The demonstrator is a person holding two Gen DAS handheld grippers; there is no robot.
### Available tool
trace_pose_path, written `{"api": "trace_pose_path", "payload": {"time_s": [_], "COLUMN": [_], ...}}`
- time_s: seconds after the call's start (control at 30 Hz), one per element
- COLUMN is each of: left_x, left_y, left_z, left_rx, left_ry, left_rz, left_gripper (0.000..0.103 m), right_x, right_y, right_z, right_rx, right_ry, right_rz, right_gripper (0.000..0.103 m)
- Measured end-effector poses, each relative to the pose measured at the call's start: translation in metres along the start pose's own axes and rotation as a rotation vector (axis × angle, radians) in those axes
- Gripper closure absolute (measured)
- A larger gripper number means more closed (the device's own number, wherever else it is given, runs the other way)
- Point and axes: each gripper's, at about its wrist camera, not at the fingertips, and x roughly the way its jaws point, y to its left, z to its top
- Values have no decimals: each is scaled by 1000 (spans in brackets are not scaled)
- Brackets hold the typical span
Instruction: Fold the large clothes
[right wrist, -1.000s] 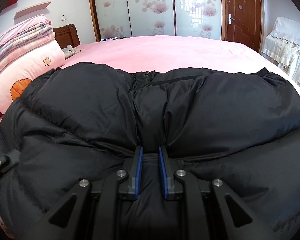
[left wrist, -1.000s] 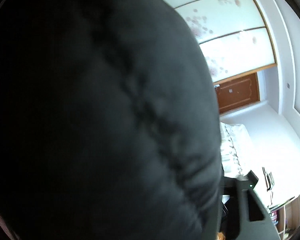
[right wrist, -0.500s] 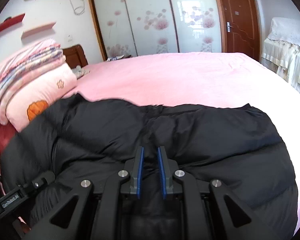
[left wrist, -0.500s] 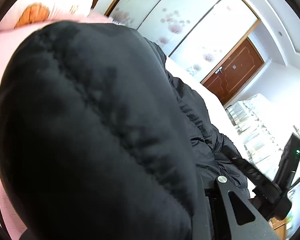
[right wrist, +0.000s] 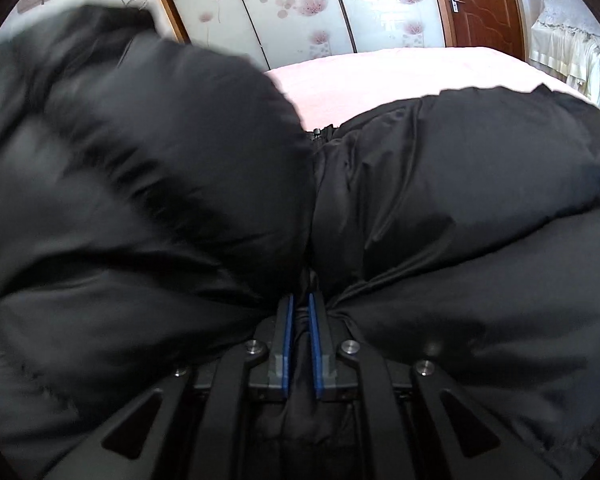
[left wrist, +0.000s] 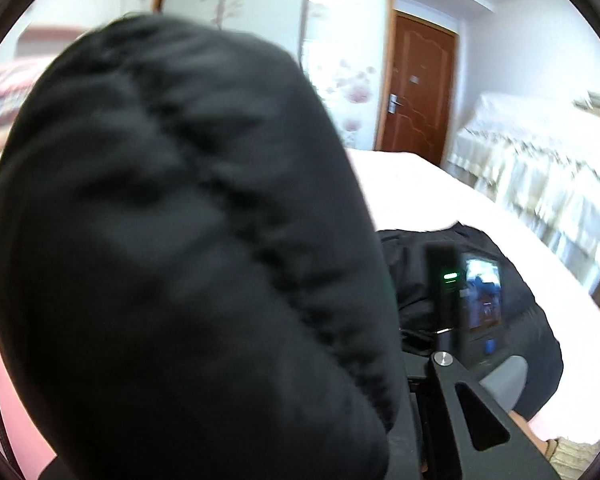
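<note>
A large black puffer jacket lies on the pink bed. My right gripper is shut on a fold of the jacket, with black fabric pinched between its blue pads. In the left wrist view a thick padded part of the jacket fills most of the frame and hides my left fingertips; it bulges up from between the jaws, so the left gripper holds it. That raised part shows blurred at the left of the right wrist view. The right gripper's body shows beyond it.
Sliding wardrobe doors with flower prints and a brown door stand behind the bed. A cream covered piece of furniture is on the right. Stacked bedding is at the left.
The left gripper has swung the padded jacket part up and over towards the middle. The right gripper's view has dropped closer to the jacket, still clamped on it.
</note>
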Motion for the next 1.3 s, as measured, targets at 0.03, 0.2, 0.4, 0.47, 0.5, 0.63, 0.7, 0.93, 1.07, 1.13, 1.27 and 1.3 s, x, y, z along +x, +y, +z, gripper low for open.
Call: {"api": "trace_pose_path", "payload": {"time_s": [0.03, 0.2, 0.4, 0.47, 0.5, 0.63, 0.7, 0.93, 1.07, 1.13, 1.27, 1.3], "left_x": [7, 11, 9, 12, 18, 24, 29, 48, 64, 71, 85, 88], "left_y": [-7, -55, -78, -88, -96, -117, -131, -185, -211, -223, -246, -250], "left_z": [4, 13, 18, 20, 21, 24, 24, 13, 1, -5, -18, -20], "left_rx": [25, 168, 226, 248, 258, 325, 366, 551, 647, 694, 790, 806], "left_ry": [-1, -3, 21, 32, 36, 50, 58, 88, 118, 128, 141, 144], "left_rz": [2, 73, 118, 131, 134, 146, 160, 224, 251, 263, 287, 292], "left_gripper": [85, 85, 85, 85, 85, 85, 85, 85, 84, 84, 83, 82], "right_x": [1, -3, -55, -83, -99, -123, -120, -84, -69, -74, -109, -120], "right_y": [-2, -13, -28, -39, -49, -83, -107, -123, -122, -128, -157, -165], "right_z": [0, 4, 19, 22, 23, 26, 25, 8, 14, 18, 24, 25], "right_rx": [10, 46, 10, 0, -3, 15, 81, 145, 146, 163, 225, 236], "right_ry": [2, 51, 31, -36, -76, -140, -122, -40, -8, -1, -51, -69], "right_rz": [9, 75, 81, 65, 50, -37, -36, 60, 123, 168, 212, 178], "right_gripper": [96, 96, 96, 96, 96, 96, 96, 96, 96, 96, 96, 94]}}
